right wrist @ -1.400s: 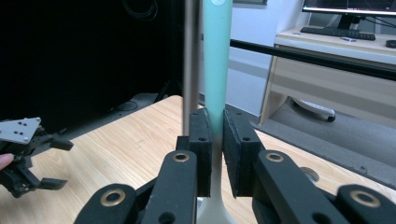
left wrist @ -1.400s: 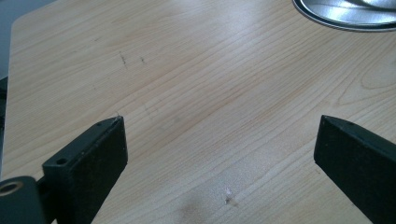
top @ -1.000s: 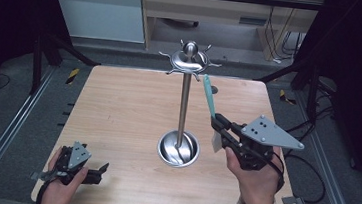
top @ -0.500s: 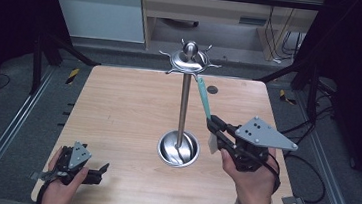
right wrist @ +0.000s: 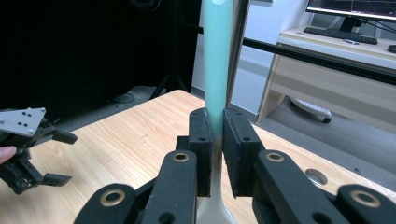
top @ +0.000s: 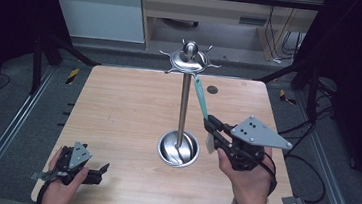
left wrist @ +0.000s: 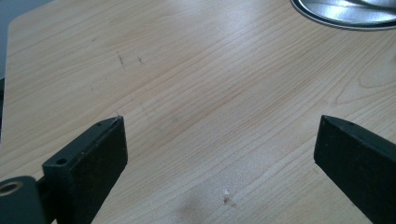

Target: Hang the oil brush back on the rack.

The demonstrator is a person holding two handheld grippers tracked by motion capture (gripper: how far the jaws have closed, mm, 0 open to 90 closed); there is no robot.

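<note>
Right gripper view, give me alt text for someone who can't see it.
The right gripper is shut on a utensil with a teal handle, which rises upright past a metal pole. Below lies a wooden table, and the left gripper rests on it at far left.

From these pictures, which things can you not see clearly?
- Teal utensil: right gripper view, top edge cuts off its handle end; the right gripper covers part of its lower end.
- Stand: high view, too small to tell whether the handle reaches a hook.
- Stand's base: left gripper view, cut off by the edge.
</note>
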